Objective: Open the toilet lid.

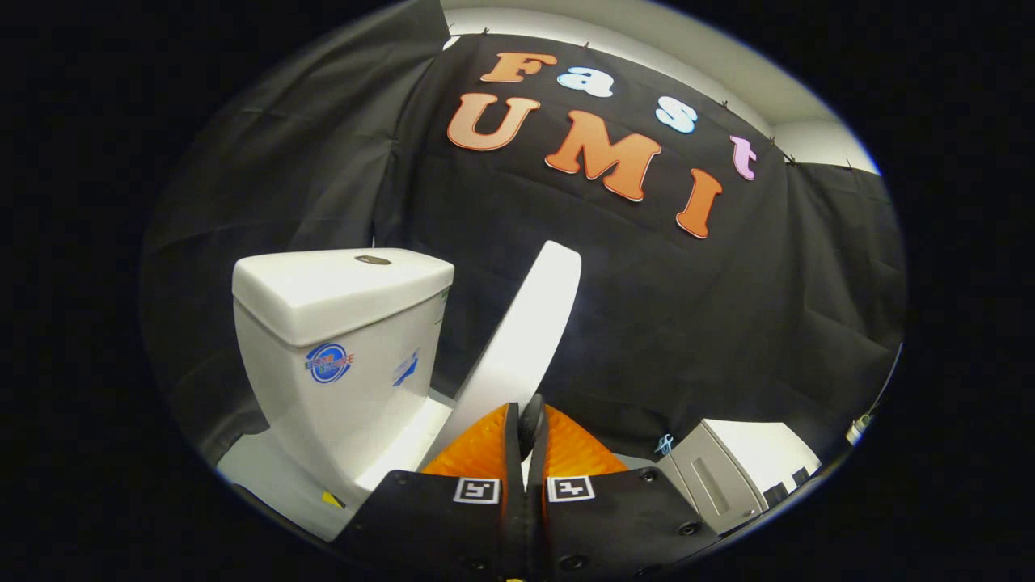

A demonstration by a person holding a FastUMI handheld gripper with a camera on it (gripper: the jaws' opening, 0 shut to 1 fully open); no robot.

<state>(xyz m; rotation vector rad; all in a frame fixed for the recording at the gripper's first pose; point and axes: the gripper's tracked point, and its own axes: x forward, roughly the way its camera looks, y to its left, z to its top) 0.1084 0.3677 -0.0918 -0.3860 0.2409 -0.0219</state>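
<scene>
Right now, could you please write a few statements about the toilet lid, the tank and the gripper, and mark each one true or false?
1. The toilet lid is raised and tilts toward the tank. True.
2. The gripper is wide open, with nothing between its fingers. False: the orange fingers are closed on the lid's edge.
3. The flush button sits on top of the tank. True.
4. The lid lies flat on the bowl. False: it stands up at a steep angle.
5. The tank carries a round blue sticker on its side. True.
</scene>
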